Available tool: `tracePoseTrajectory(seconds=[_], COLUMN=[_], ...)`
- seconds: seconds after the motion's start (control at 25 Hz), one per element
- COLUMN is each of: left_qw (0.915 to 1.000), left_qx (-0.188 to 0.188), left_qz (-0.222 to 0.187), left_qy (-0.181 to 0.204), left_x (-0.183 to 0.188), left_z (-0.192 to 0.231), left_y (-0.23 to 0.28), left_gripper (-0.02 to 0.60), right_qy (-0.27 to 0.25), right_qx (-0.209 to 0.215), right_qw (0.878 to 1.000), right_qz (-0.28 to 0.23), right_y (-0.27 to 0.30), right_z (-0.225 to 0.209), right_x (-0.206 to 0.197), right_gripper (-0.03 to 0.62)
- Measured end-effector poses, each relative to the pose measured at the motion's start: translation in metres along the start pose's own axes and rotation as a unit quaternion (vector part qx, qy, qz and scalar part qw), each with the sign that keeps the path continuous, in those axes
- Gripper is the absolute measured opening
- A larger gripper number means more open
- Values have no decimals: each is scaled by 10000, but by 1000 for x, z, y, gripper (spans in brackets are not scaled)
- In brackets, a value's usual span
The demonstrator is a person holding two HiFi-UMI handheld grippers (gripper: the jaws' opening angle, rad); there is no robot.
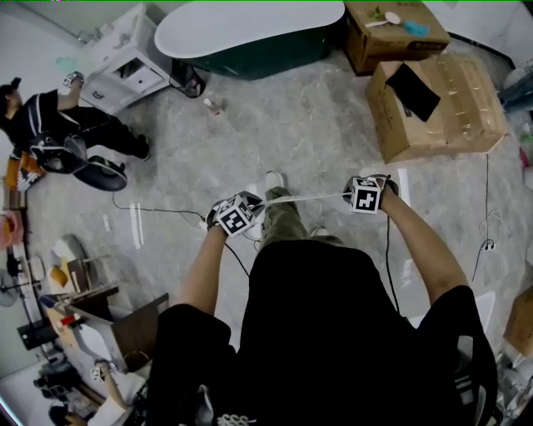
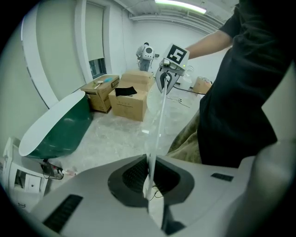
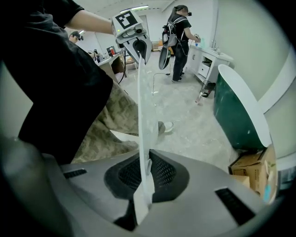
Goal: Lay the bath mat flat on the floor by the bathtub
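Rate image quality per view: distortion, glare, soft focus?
Head view: wide-angle bend, even light, white bathtub rim near blown out. Left gripper view: black vignette corners, ceiling light clipped, bath mat edge-on and soft close to the lens. Right gripper view: heavy barrel curve on the bathtub, bath mat likewise soft up close, background sharp.

A person wears a black short-sleeved T-shirt (image 1: 333, 333), olive camouflage trousers (image 1: 287, 220) and a white shoe (image 1: 273, 179); the left gripper (image 2: 149, 159) and right gripper (image 3: 143, 162) are pale grey with black-and-white marker cubes (image 1: 237, 216).
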State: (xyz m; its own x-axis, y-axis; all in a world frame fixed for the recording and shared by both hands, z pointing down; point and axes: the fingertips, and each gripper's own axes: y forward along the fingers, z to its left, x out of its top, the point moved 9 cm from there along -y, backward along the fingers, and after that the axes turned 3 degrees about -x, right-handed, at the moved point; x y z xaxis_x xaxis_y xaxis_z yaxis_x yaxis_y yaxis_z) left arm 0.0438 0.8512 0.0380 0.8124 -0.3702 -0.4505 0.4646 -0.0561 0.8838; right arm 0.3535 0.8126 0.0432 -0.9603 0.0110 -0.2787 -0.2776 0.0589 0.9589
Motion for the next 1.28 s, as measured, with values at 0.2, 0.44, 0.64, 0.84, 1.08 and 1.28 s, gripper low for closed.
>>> tracePoseTrajectory(seconds=[0.2, 0.44, 0.64, 0.84, 1.08, 1.28], left_qw=[9999, 9993, 9983, 9984, 9972, 9959], left_qx=[-125, -279, -332, -203, -246, -296], left_qz=[-63, -172, -320, -444, -579, -706], left_qy=[-9, -202, -361, -301, -400, -489], left_x=[2, 16, 21, 20, 2, -13], left_z=[55, 146, 215, 276, 337, 369], left_y=[14, 20, 10, -8, -27, -29], left_gripper=[28, 28, 28, 28, 28, 28], right_qy=[231, 623, 904, 1198, 1150, 1030], right_qx=[-55, 19, -16, -239, -458, -524], right_qw=[9997, 9980, 9958, 9925, 9922, 9928], right_qz=[42, 112, 107, 98, 138, 309], right_y=[8, 4, 4, 0, 6, 11], right_z=[-36, -114, -187, -247, -302, -333], right_x=[5, 20, 41, 69, 113, 139], right_gripper=[29, 28, 28, 28, 28, 28])
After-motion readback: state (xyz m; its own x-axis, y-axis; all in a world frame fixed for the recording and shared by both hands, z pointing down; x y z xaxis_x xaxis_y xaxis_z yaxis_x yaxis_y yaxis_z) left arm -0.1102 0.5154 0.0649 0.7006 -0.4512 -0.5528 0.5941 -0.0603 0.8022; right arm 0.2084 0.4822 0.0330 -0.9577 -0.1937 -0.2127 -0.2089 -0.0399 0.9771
